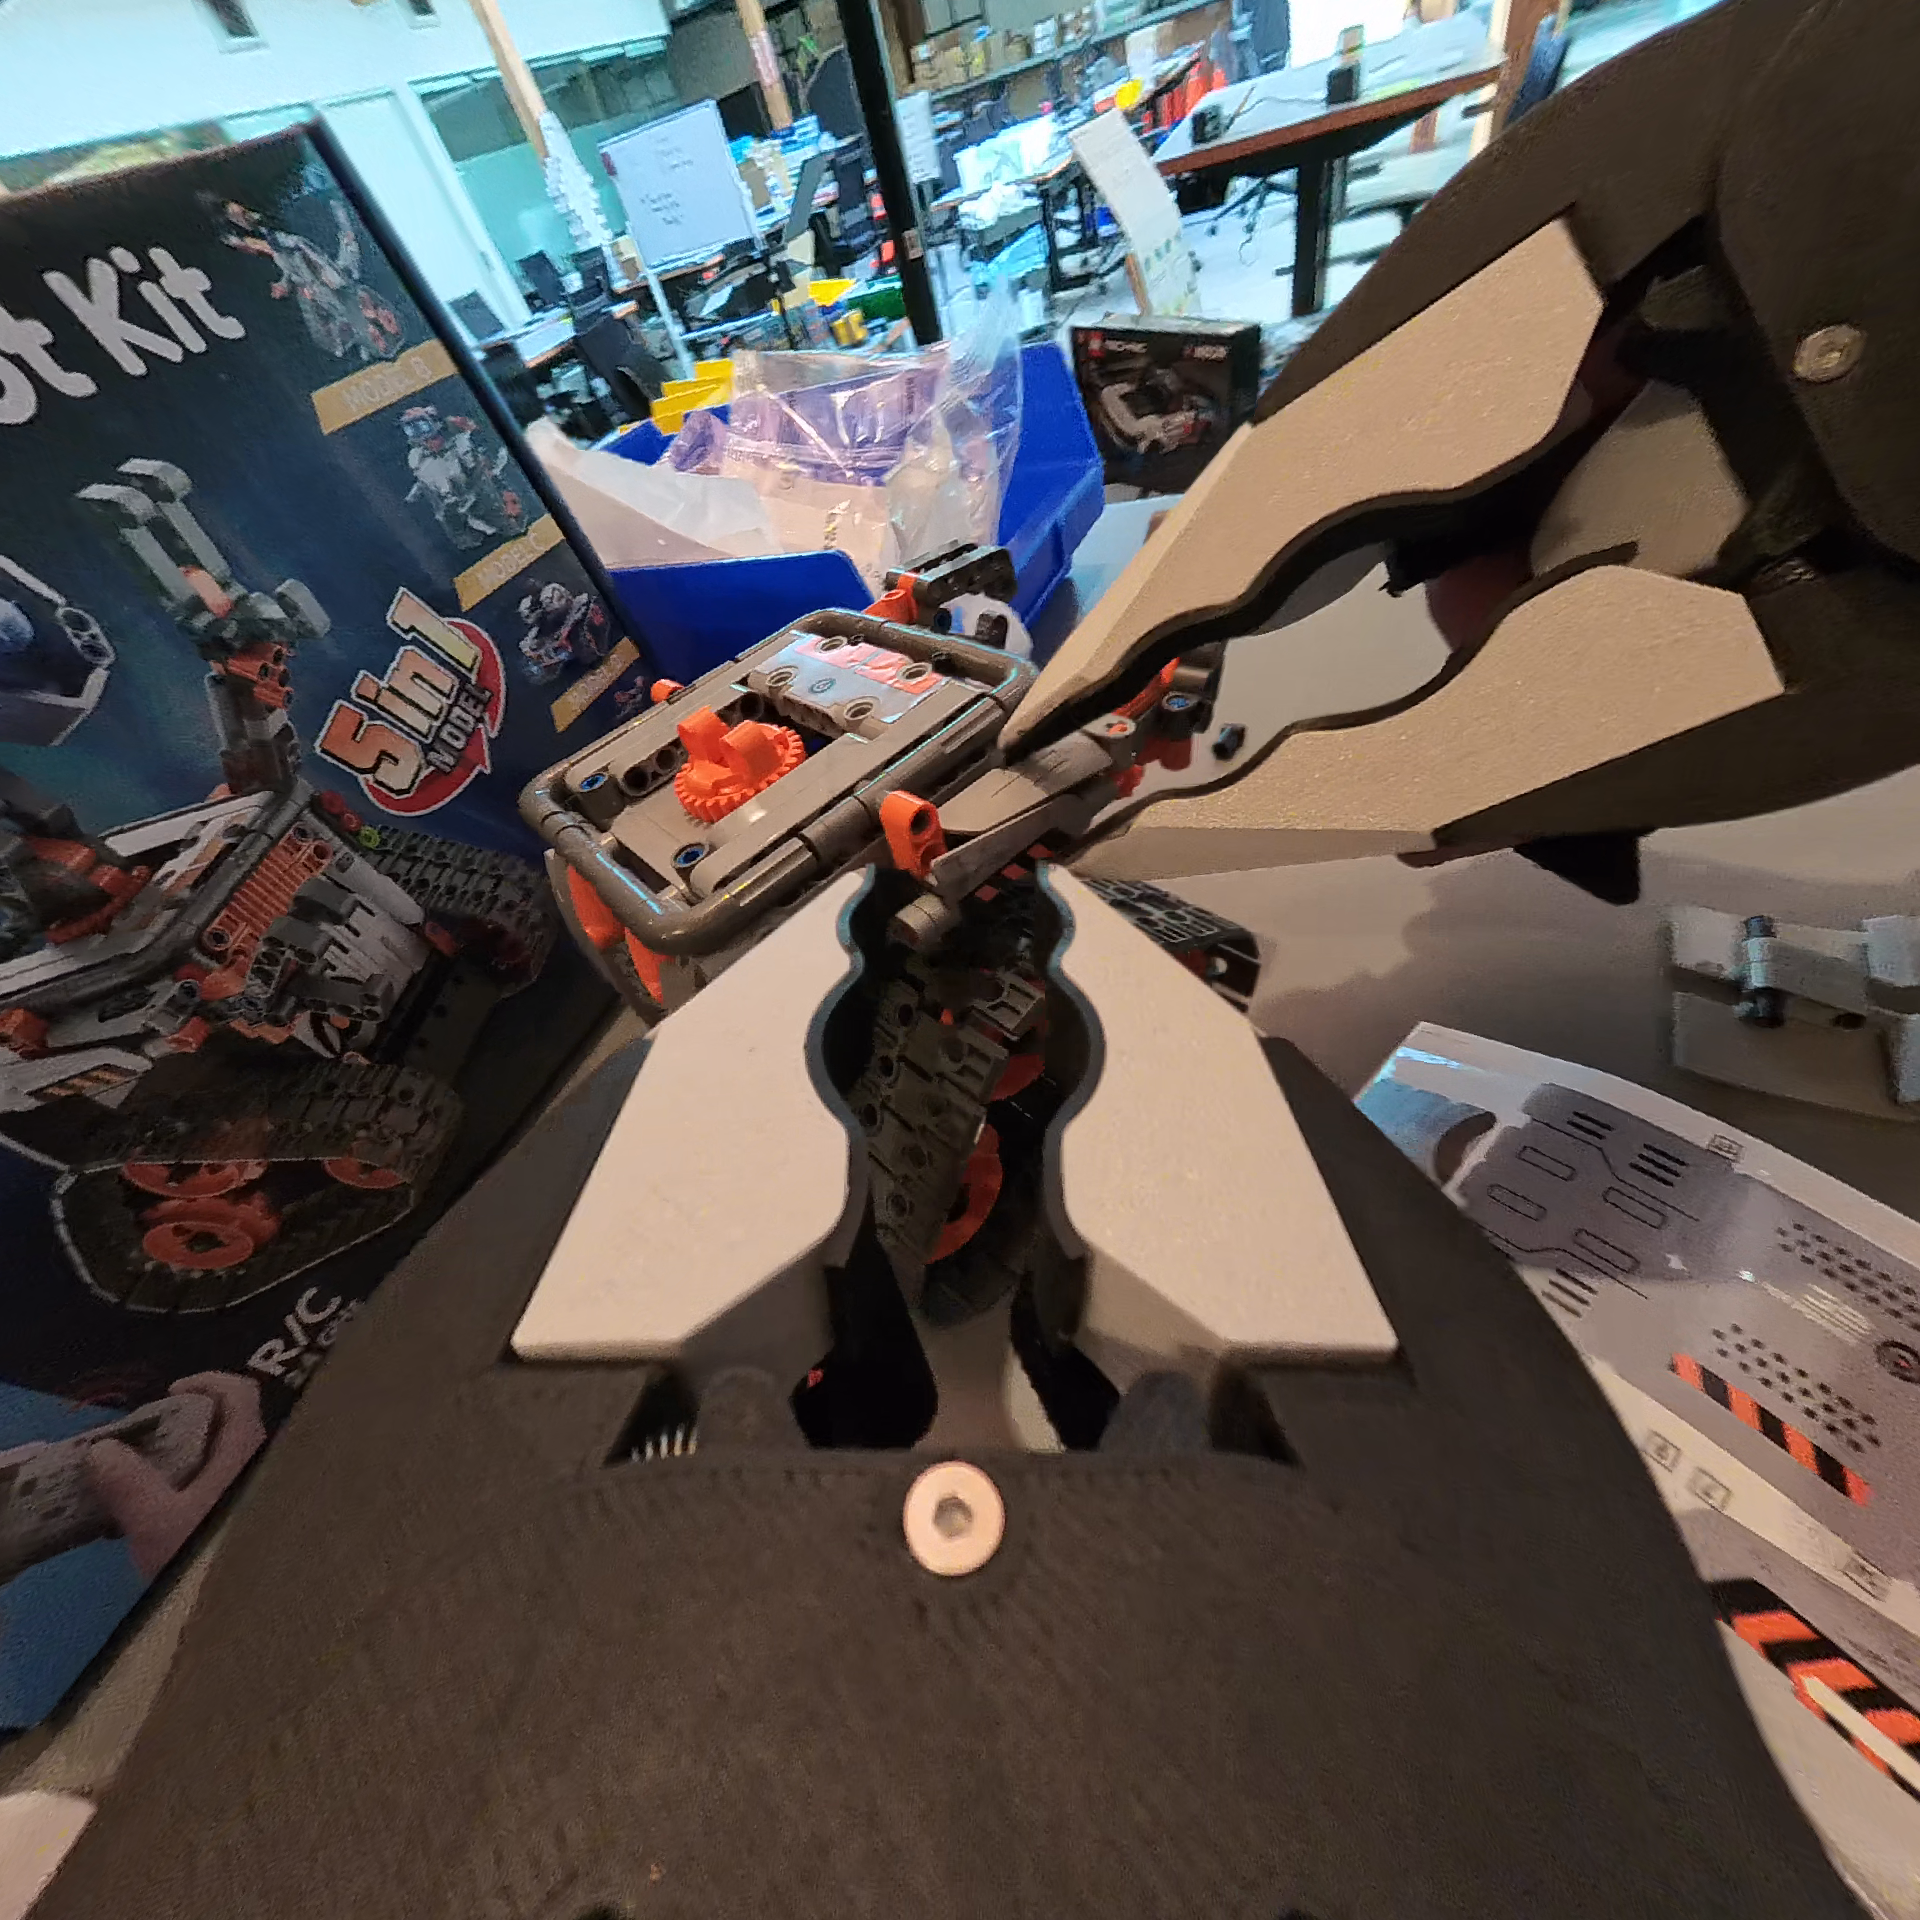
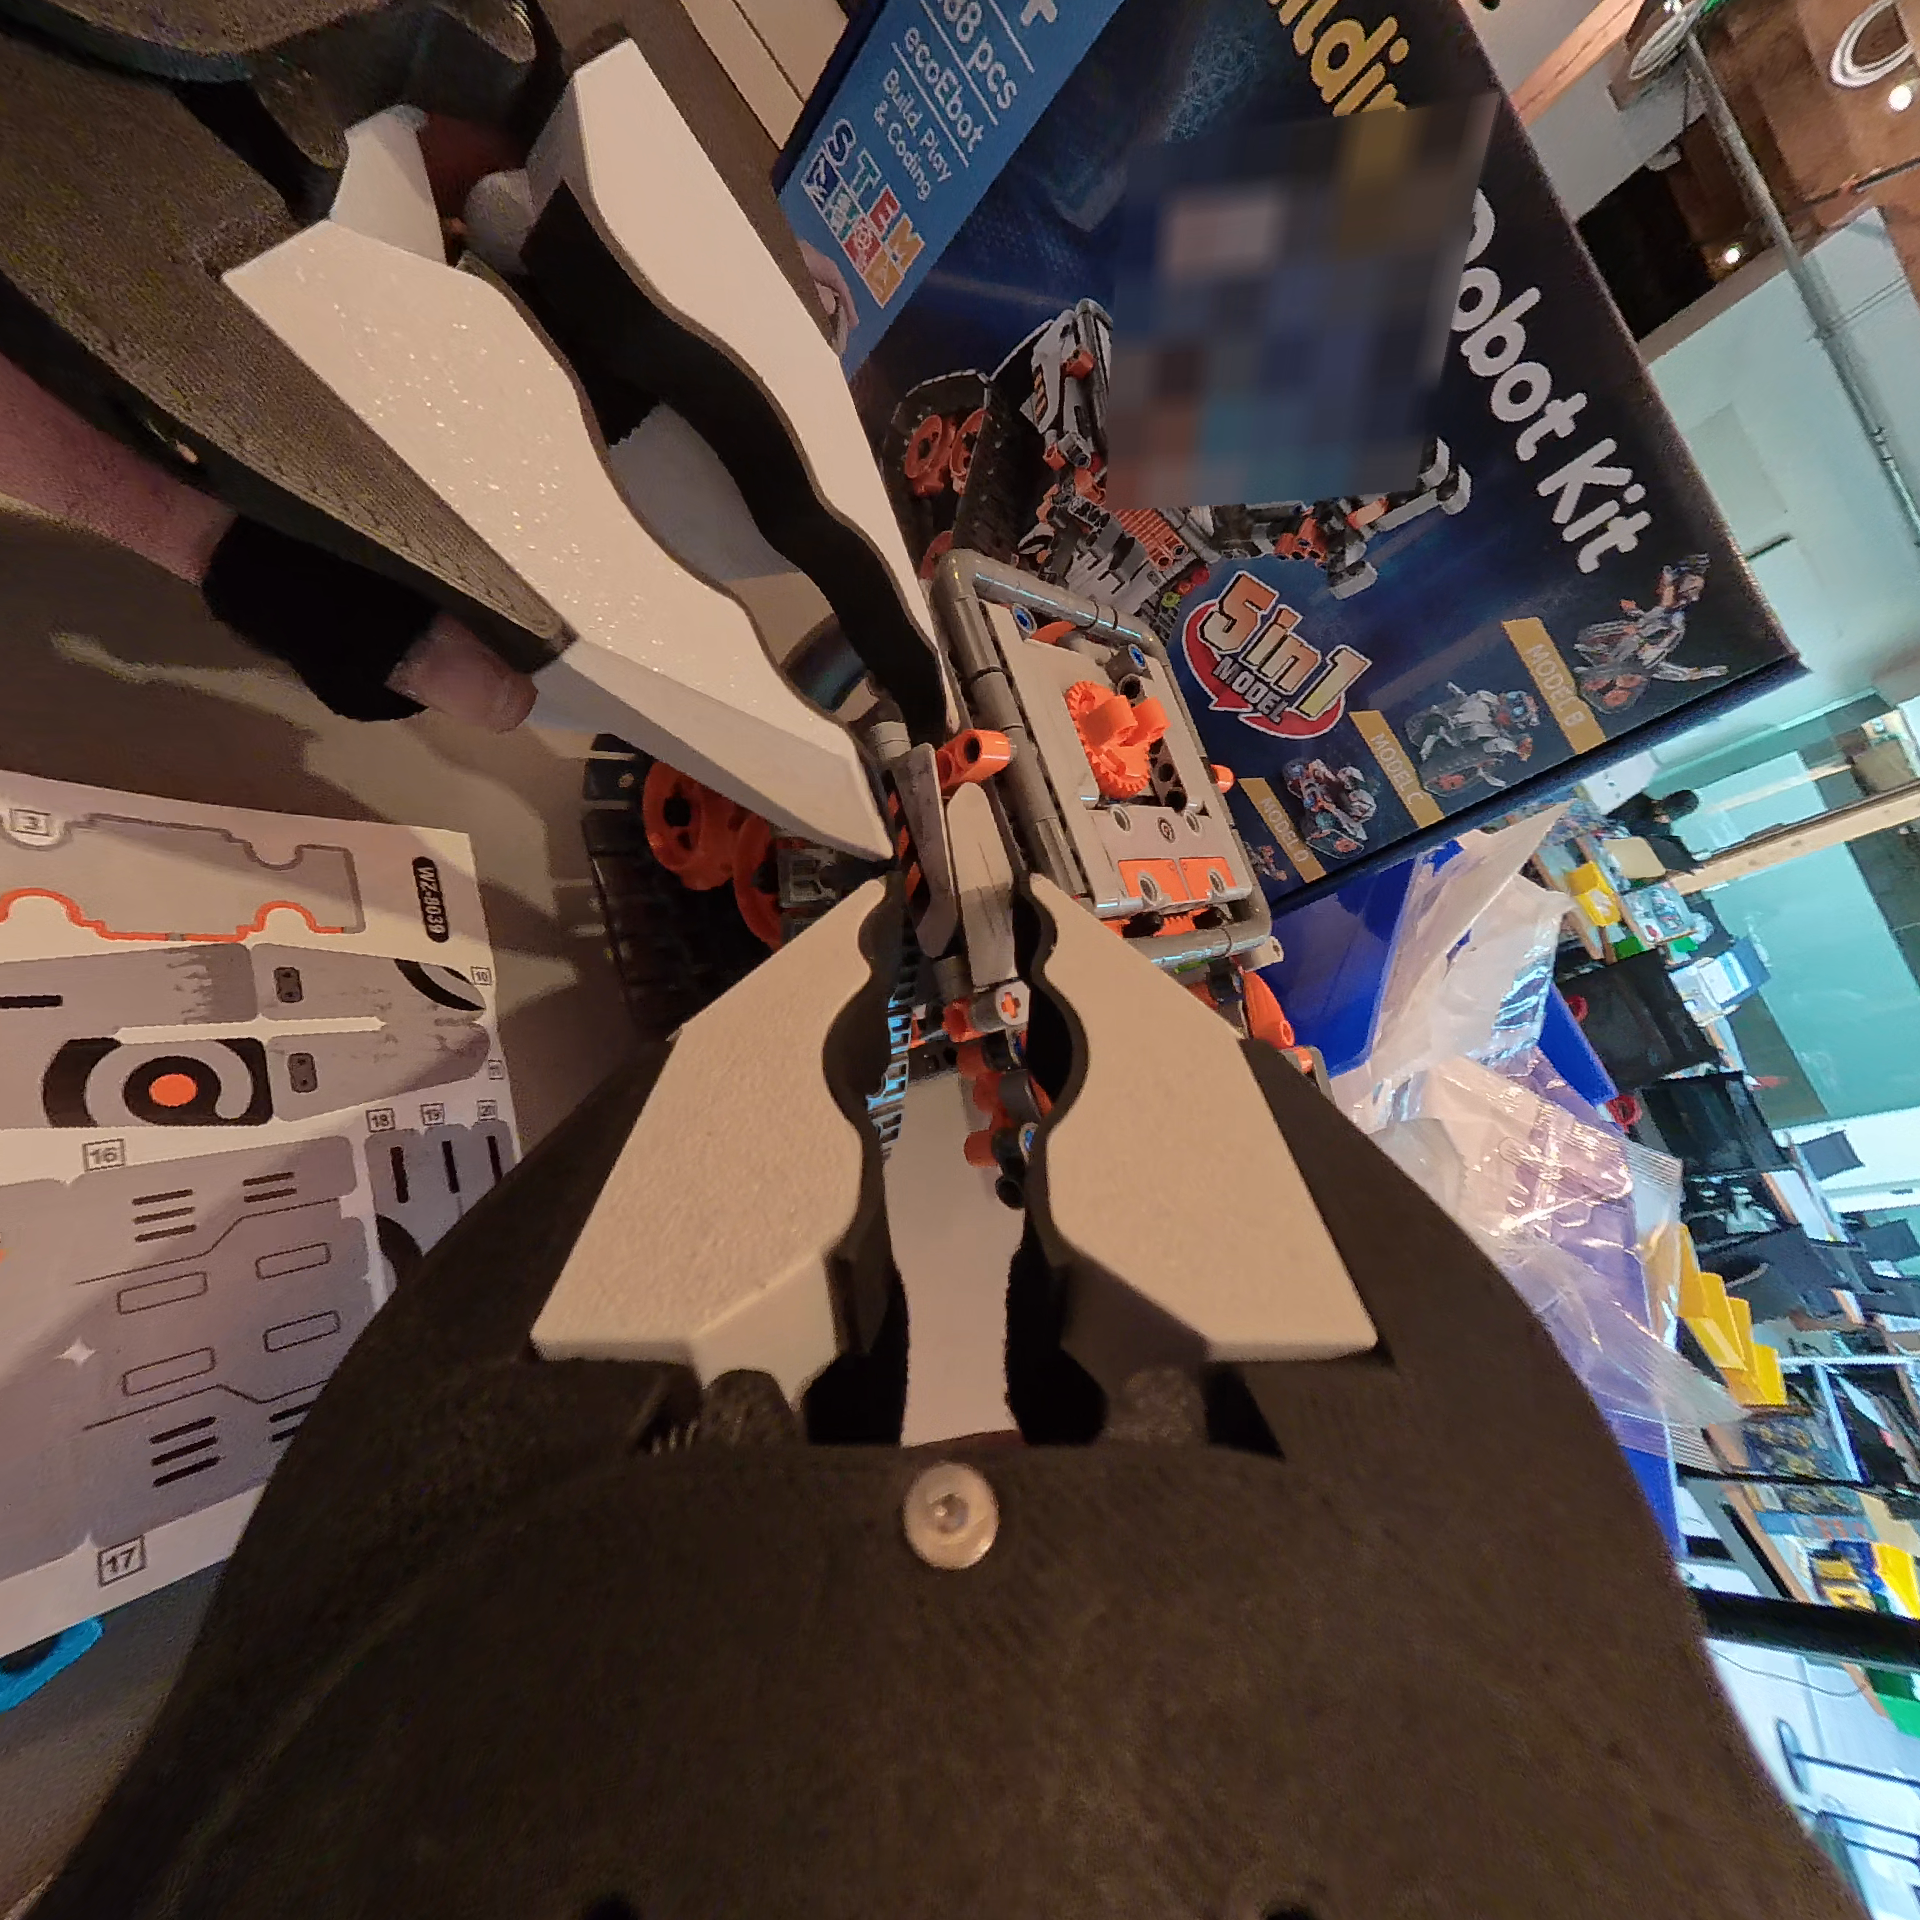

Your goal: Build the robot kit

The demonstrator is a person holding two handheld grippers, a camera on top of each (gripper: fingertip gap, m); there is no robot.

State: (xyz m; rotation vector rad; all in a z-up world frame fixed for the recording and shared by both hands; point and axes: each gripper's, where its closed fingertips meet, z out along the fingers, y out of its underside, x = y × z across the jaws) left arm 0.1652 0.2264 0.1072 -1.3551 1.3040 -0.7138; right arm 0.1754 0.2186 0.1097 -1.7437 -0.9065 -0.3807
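Observation:
A grey and orange brick-built tracked model (image 1: 779, 748) is held above the table between both grippers. My left gripper (image 1: 956, 883) is shut on the model's black track (image 1: 925, 1101) with orange wheels. My right gripper (image 1: 1039, 798) comes in from the upper right and is shut on a slim grey panel piece (image 1: 977, 842) at the model's edge. In the right wrist view my right gripper (image 2: 961, 894) clamps the grey panel (image 2: 977, 873) against the model (image 2: 1122, 790). The left gripper (image 2: 904, 790) reaches in from the upper left, a gloved hand (image 2: 343, 644) behind it.
A dark blue kit box (image 1: 260, 623) stands upright close on the left, also in the right wrist view (image 2: 1455, 468). A blue bin (image 1: 1049, 478) with clear plastic bags sits behind the model. A sticker sheet (image 1: 1714, 1299) and a grey hinged part (image 1: 1787, 987) lie on the table. Left and right tips are no more than a few centimetres apart.

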